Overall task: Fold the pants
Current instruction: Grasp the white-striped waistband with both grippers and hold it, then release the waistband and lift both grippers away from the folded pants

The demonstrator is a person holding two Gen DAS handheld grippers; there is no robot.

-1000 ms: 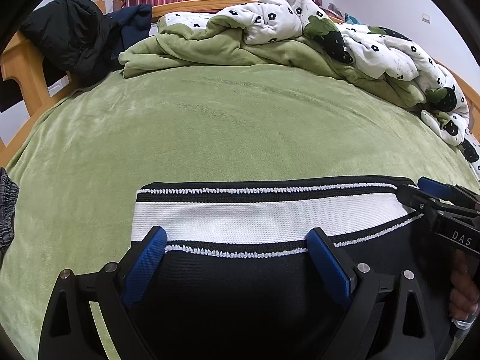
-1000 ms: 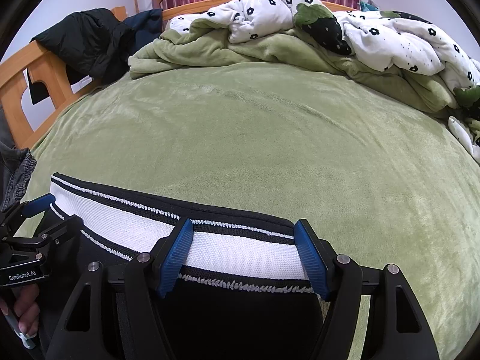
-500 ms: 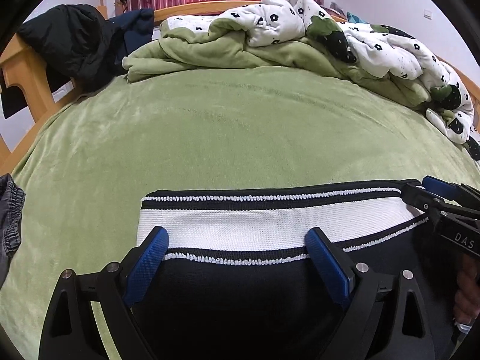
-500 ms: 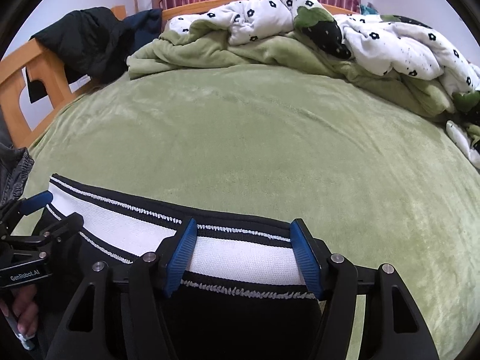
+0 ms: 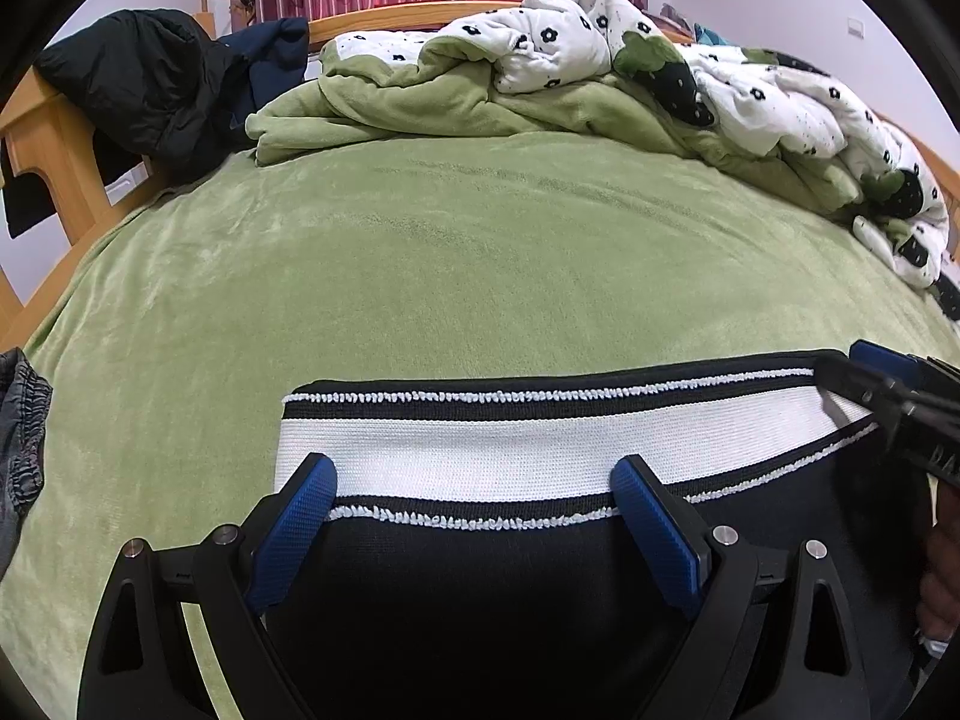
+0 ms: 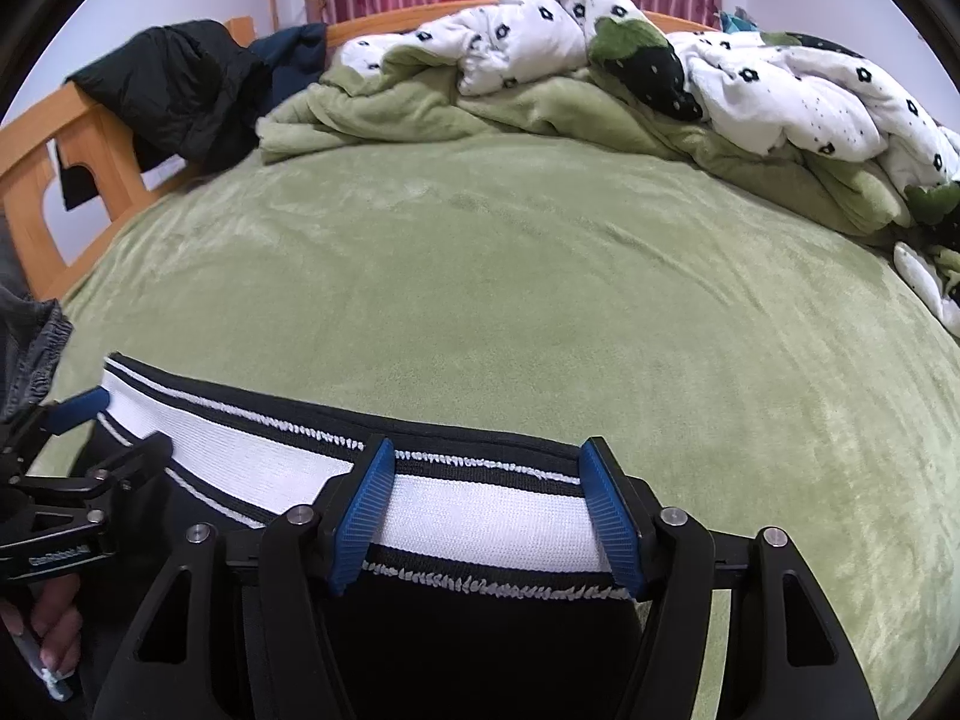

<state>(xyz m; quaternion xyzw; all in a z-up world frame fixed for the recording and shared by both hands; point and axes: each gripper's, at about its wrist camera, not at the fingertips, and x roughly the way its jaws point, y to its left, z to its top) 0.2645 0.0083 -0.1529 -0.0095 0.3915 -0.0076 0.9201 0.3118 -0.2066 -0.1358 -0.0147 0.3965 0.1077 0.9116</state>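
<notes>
Here, black pants (image 5: 480,612) flat on the green bed (image 5: 420,276), white-striped waistband (image 5: 510,450) toward the headboard. Soft, light, limp knit by the look; probably the stretchy band the firmest hold, near its two ends. Left tongs (image 5: 474,489) apart, straddling the band. Right tongs (image 6: 489,507) just narrowing, band between, pads not yet clamped.

Black pants (image 5: 480,612) below the waistband run off the lower edge; grey garment (image 5: 21,420) cropped at left.
</notes>
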